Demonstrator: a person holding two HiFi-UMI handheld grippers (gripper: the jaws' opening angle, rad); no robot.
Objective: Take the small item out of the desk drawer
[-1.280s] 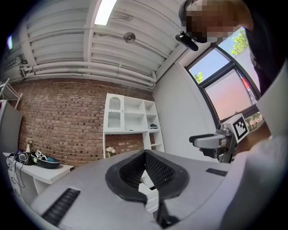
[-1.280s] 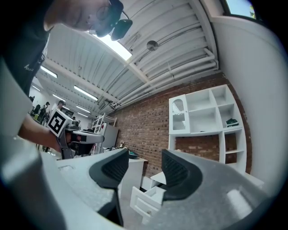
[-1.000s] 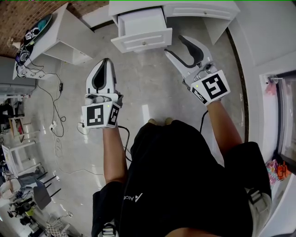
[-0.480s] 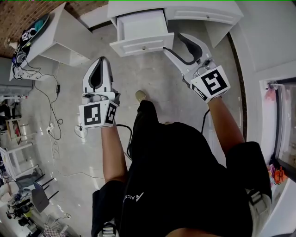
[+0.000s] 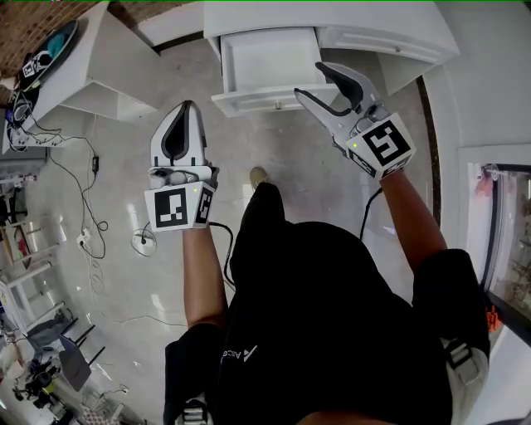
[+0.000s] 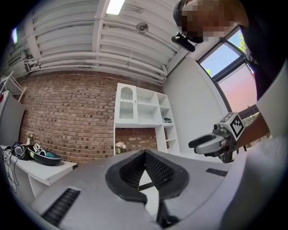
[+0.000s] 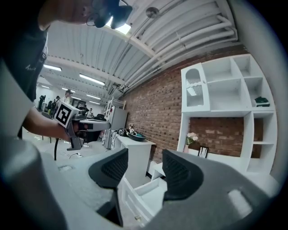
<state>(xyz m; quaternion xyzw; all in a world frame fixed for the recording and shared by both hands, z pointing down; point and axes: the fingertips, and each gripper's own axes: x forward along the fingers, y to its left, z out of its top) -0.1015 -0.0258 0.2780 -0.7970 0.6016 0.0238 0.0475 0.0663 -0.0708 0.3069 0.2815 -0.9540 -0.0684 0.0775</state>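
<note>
A glossy, pale tiled floor [image 5: 274, 158] is seen from steeply above, and the lower half of the head view is filled by a person's black-shirted torso. A white painted worktop [image 5: 390, 25] is set at the top edge. A shallow, box-shaped drawer [image 5: 265, 58] is pulled out from it, and a small round knob [image 5: 278, 105] is carried on its moulded front panel. The drawer's interior is shown as smooth, bare white. The small item cannot be made out in any view, so it is judged to lie deeper inside or to be too small to show.

The right gripper [image 5: 311, 81] is held just beside the drawer's front right corner. Its black, ribbed fingers [image 7: 182, 173] are spread apart with nothing between them, and the drawer is framed in the gap. The left gripper [image 5: 188, 108] is held over the floor, well apart from the drawer, its fingers [image 6: 157, 170] pressed together on nothing.

Two risks are judged. The drawer front could be struck by the right gripper on the reach in and pushed shut. A small item on slick painted wood could be nudged toward the back rather than grasped.
</note>
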